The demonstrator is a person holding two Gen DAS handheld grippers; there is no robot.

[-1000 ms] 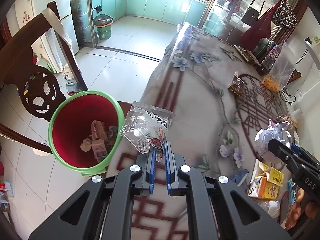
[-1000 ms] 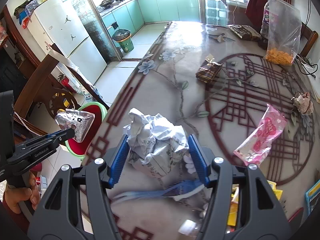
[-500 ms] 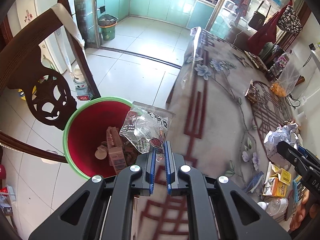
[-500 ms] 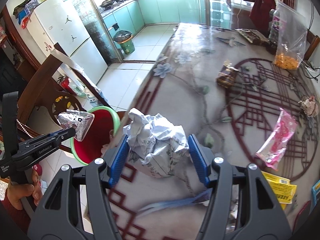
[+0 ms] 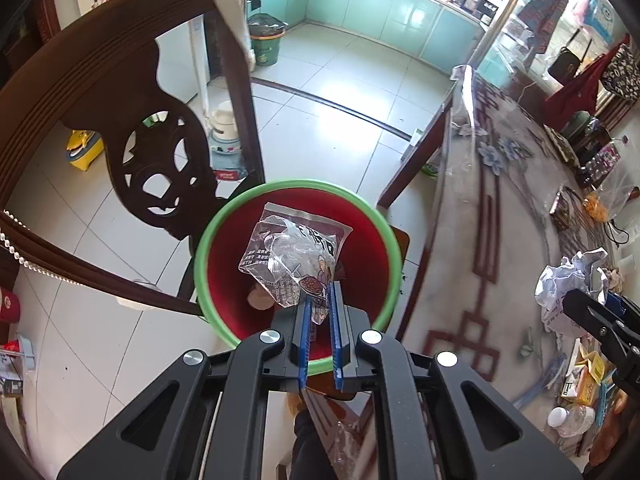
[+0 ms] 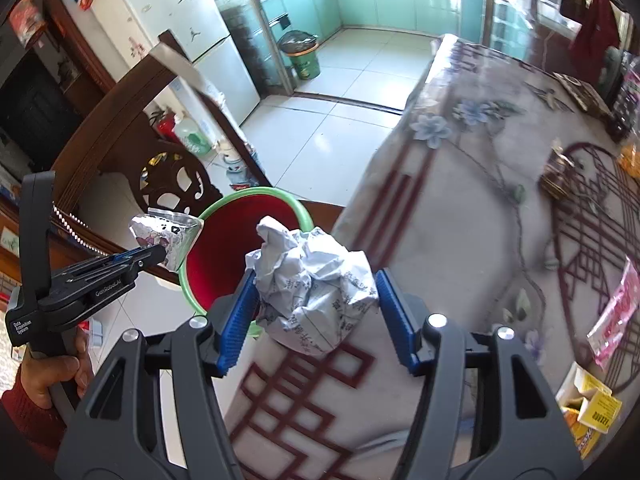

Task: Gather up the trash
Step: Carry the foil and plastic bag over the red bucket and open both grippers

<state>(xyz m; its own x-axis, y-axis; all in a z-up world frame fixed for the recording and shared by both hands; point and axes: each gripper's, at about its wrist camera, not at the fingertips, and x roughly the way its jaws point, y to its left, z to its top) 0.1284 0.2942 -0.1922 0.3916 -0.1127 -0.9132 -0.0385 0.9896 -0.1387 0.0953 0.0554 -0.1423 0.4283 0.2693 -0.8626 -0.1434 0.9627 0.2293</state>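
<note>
My left gripper is shut on a clear printed snack wrapper, which hangs directly over the red bin with a green rim on the floor. In the right wrist view that same wrapper sits at the bin's left edge. My right gripper is shut on a crumpled ball of printed white paper, held above the table's near-left corner, just right of the bin. Some trash lies at the bin's bottom, mostly hidden by the wrapper.
A carved dark wooden chair stands close to the left of the bin. The table with a floral cover holds a pink wrapper, a brown packet and yellow cartons. A second bin stands far off by the kitchen.
Both grippers have travelled left, off the table towards the bin. The wrapper went from over the table edge to above the bin's middle; the paper ball followed to the table corner.
</note>
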